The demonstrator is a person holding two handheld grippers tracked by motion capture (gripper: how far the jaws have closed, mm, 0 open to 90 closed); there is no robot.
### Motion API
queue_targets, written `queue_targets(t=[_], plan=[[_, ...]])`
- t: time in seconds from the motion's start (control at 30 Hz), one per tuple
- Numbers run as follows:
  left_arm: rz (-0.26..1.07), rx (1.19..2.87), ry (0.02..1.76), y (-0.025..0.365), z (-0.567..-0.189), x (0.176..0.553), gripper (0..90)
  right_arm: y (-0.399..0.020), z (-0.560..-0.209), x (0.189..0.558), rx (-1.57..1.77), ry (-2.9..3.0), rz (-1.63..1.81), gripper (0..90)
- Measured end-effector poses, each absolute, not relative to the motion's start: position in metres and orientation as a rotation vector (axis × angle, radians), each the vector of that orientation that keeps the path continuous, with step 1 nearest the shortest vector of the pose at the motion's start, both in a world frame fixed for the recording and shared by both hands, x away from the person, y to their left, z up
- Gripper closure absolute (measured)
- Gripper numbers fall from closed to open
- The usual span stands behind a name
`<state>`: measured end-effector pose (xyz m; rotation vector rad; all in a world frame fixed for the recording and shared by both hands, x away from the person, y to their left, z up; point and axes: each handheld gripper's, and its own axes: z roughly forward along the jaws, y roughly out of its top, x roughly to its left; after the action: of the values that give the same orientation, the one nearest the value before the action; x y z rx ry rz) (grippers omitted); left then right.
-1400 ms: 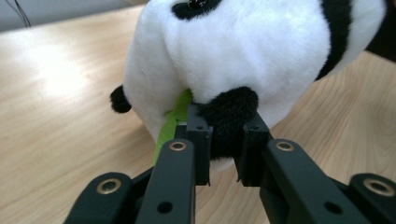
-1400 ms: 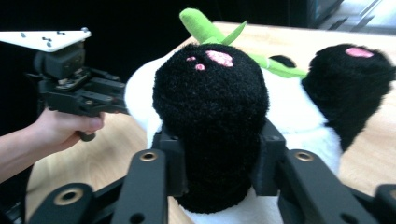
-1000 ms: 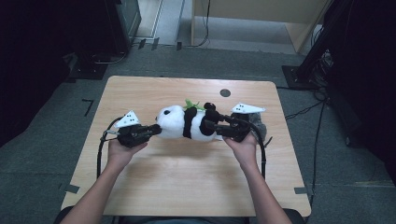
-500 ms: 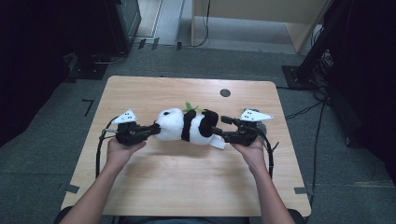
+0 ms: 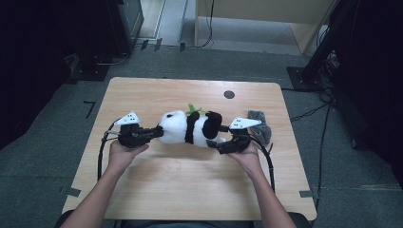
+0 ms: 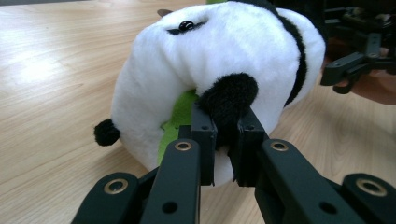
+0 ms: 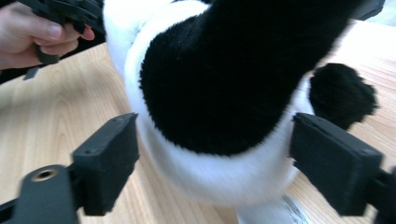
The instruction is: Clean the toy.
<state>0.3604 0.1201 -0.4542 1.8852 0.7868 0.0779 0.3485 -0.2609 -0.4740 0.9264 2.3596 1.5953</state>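
Observation:
A black and white plush panda (image 5: 190, 127) lies on its side in the middle of the wooden table (image 5: 190, 190), a green leaf (image 5: 194, 109) at its chest. My left gripper (image 5: 154, 133) is at the head end. In the left gripper view its jaws are shut on the panda's black ear (image 6: 227, 100). My right gripper (image 5: 223, 146) is at the rear end. Its jaws stand wide open in the right gripper view, either side of the panda's black and white rear (image 7: 219, 93), with gaps between pads and fur.
A crumpled grey cloth (image 5: 259, 123) lies on the table just right of my right gripper. A dark round hole (image 5: 229, 94) sits in the tabletop near the far edge. Cables (image 5: 102, 152) trail from both grippers toward the near edge.
The panda has shifted slightly to the right with my left gripper still on its ear. My right gripper has drawn back from the body and opened.

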Motion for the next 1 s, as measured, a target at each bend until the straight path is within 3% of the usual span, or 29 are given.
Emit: queue_targets(t=[0.27, 0.33, 0.5, 0.6, 0.77, 1.0], plan=[[0.061, 1.89, 0.803, 0.12, -0.456, 0.361, 82.3, -0.241, -0.482, 0.352, 0.93, 2.265, 1.527, 13.9], [0.069, 1.896, 0.805, 0.121, -0.456, 0.361, 82.1, -0.238, -0.482, 0.35, 0.907, 2.25, 1.48, 21.5], [0.099, 1.898, 0.792, 0.119, -0.454, 0.359, 79.5, -0.24, -0.476, 0.349, 0.916, 2.268, 1.461, 50.8], [0.159, 1.897, 0.771, 0.117, -0.451, 0.356, 71.5, -0.242, -0.468, 0.346, 0.945, 2.257, 1.472, 62.1], [0.227, 1.796, 0.688, 0.123, -0.446, 0.351, 43.9, -0.255, -0.45, 0.345, 1.011, 2.186, 1.55, 64.3], [0.204, 1.834, 0.657, 0.129, -0.453, 0.353, 35.4, -0.27, -0.424, 0.343, 1.057, 2.164, 1.588, 64.0]])
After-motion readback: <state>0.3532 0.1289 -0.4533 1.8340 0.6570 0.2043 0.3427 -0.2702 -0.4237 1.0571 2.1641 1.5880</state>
